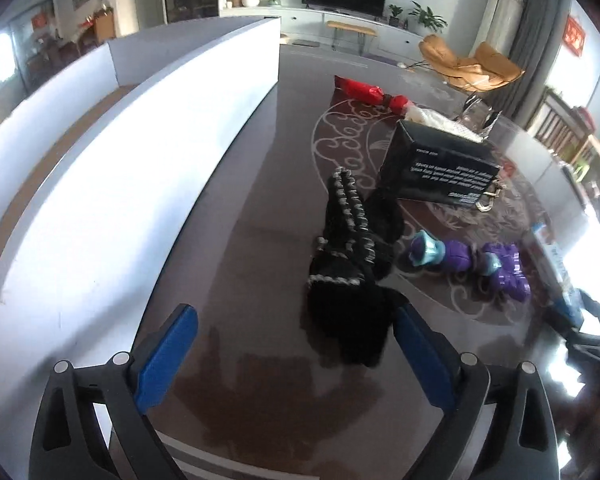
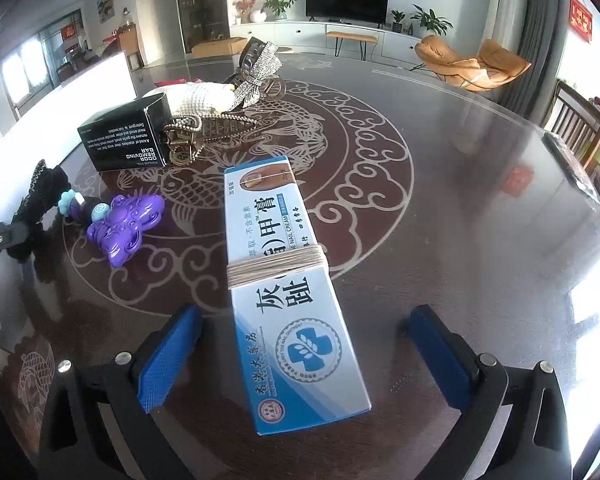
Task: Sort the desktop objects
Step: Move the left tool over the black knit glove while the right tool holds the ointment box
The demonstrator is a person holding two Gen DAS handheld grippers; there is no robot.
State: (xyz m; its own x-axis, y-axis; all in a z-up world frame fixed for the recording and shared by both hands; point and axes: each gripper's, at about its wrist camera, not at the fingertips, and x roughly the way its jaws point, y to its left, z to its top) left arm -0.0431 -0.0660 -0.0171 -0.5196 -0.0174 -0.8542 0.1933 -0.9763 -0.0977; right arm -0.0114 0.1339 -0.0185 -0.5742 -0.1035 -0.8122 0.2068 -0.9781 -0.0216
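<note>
My left gripper (image 1: 295,344) is open, its blue pads on either side of the near end of a black beaded hair piece (image 1: 350,264) lying on the dark table. My right gripper (image 2: 300,344) is open around a blue-and-white nail cream box (image 2: 283,280) wrapped with rubber bands; the pads stand apart from the box. A purple and teal hair clip (image 1: 500,264) lies right of the black piece; it also shows in the right wrist view (image 2: 119,224). A black soap box (image 1: 440,168) (image 2: 127,140) lies further back.
A white open bin (image 1: 147,152) stands at the left of the table. A red item (image 1: 364,90) lies at the far side. Rhinestone hair clips (image 2: 235,100) and a white beaded piece rest by the black box. The table edge (image 2: 572,168) curves at right.
</note>
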